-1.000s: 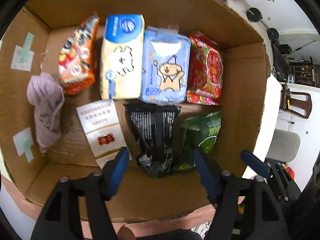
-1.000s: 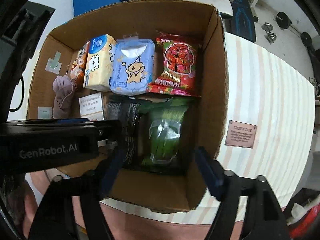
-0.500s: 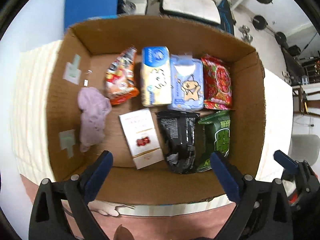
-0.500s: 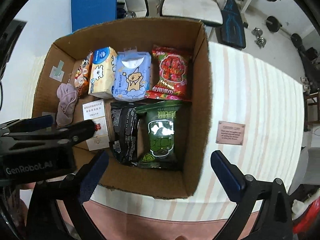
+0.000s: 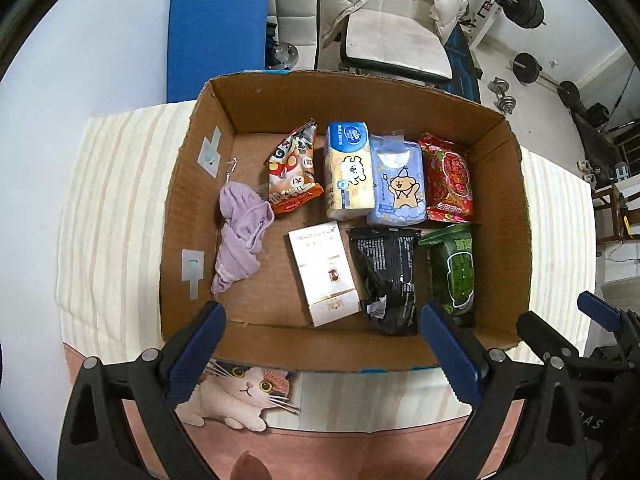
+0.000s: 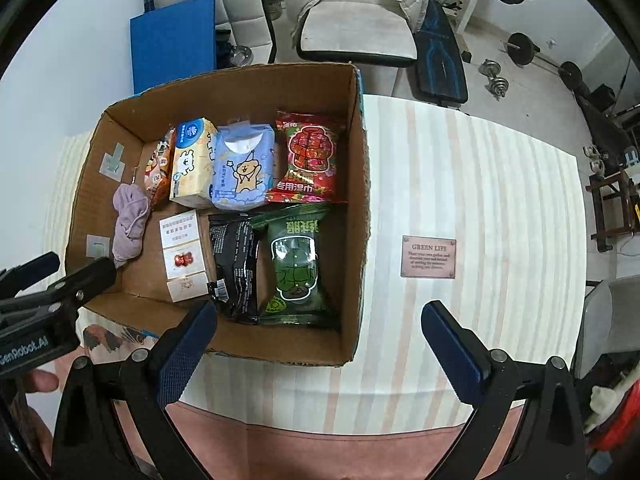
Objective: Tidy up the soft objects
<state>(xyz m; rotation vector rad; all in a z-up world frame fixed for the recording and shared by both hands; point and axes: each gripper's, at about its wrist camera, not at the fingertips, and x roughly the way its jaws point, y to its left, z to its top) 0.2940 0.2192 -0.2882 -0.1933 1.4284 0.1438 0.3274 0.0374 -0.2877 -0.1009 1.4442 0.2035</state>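
A cardboard box (image 5: 508, 216) (image 6: 356, 216) on a striped table holds several soft packs. The back row has an orange snack bag (image 5: 292, 176), a yellow tissue pack (image 5: 348, 172), a blue wipes pack (image 5: 396, 184) and a red pack (image 5: 448, 176). The front row has a white packet (image 5: 324, 272), a black bag (image 5: 386, 276) and a green pack (image 5: 456, 268) (image 6: 296, 264). A purple cloth (image 5: 240, 232) lies at the left. My left gripper (image 5: 320, 344) and right gripper (image 6: 320, 344) are open and empty, above the box's near edge.
The striped tablecloth (image 6: 480, 200) extends right of the box, with a small brown label (image 6: 429, 257) on it. A cat picture (image 5: 244, 392) shows at the table's front. A chair (image 6: 356, 36), a blue mat and weights stand behind the table.
Both grippers have pulled up and back out of the box, so the whole box and table show. Both sets of jaws have opened wider. The packs have not moved.
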